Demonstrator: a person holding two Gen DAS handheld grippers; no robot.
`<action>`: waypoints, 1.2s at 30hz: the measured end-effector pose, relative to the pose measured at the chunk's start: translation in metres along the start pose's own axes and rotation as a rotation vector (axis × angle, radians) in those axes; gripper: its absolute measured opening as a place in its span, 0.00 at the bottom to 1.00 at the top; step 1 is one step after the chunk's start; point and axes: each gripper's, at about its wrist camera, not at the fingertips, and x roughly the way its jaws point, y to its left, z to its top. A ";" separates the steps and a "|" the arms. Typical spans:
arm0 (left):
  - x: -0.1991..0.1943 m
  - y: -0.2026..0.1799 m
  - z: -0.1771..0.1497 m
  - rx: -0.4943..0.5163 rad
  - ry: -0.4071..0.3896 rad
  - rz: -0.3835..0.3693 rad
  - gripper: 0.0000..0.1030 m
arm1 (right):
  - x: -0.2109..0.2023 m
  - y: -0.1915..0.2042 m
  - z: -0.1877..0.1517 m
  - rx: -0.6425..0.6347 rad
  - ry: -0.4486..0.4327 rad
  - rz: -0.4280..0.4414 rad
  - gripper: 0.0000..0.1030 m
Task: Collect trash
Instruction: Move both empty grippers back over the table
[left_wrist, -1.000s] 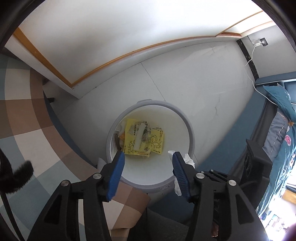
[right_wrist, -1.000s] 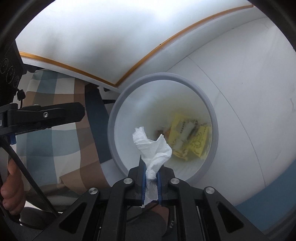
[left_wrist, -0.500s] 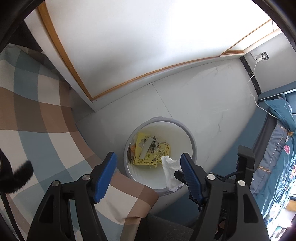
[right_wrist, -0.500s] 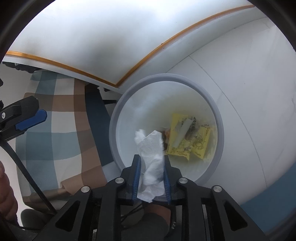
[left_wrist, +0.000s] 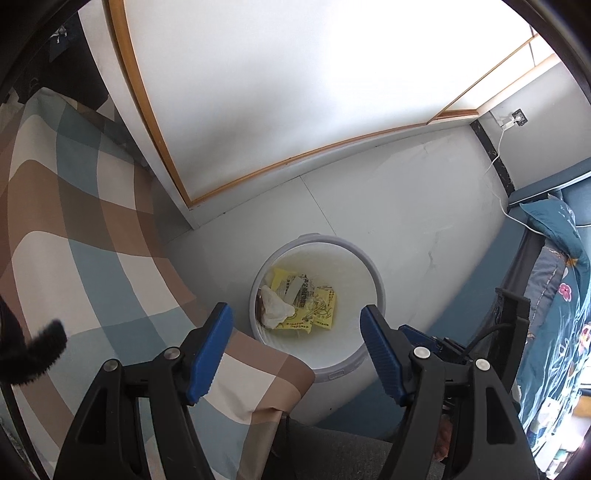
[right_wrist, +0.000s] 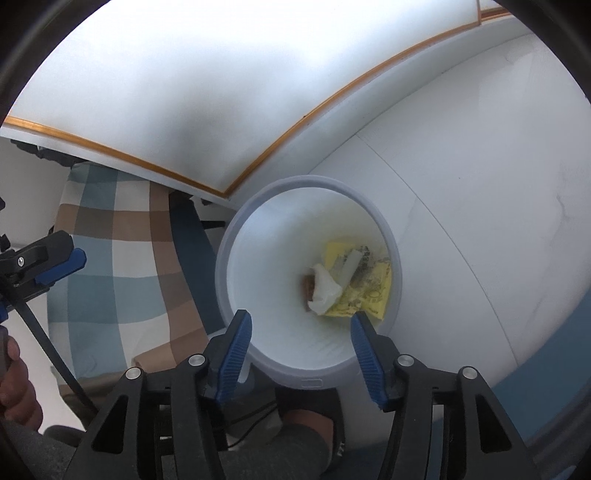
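Note:
A white round trash bin (right_wrist: 236, 236) stands on the pale floor; it also shows in the left wrist view (left_wrist: 373, 273). Inside lie yellow wrappers (right_wrist: 365, 291) (left_wrist: 317, 299) and a crumpled white tissue (right_wrist: 325, 290) (left_wrist: 275, 306) on top of them. My right gripper (right_wrist: 301, 328) is open and empty, held above the bin's near rim. My left gripper (left_wrist: 297, 325) is open and empty, higher up over the bin and the bed edge; it also shows at the left of the right wrist view (right_wrist: 55, 264).
A checked blue, brown and white bedcover (left_wrist: 74, 229) (right_wrist: 122, 266) hangs beside the bin on the left. A white wall panel with wooden trim (left_wrist: 295, 158) stands behind. A blue bed with a patterned pillow (left_wrist: 554, 225) lies at the right. A cable runs to a wall socket (left_wrist: 515, 118).
My right gripper opened and the white tissue dropped from it into the bin onto the wrappers. My left gripper rose and drew back from the bin.

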 end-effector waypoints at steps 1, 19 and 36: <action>-0.001 -0.002 -0.001 0.011 0.000 0.004 0.66 | -0.004 0.000 -0.001 0.004 -0.006 0.003 0.56; -0.048 -0.020 -0.029 0.118 -0.129 0.068 0.74 | -0.084 0.039 -0.021 -0.096 -0.176 -0.030 0.88; -0.134 0.016 -0.061 0.013 -0.353 0.069 0.74 | -0.160 0.101 -0.035 -0.179 -0.385 -0.090 0.89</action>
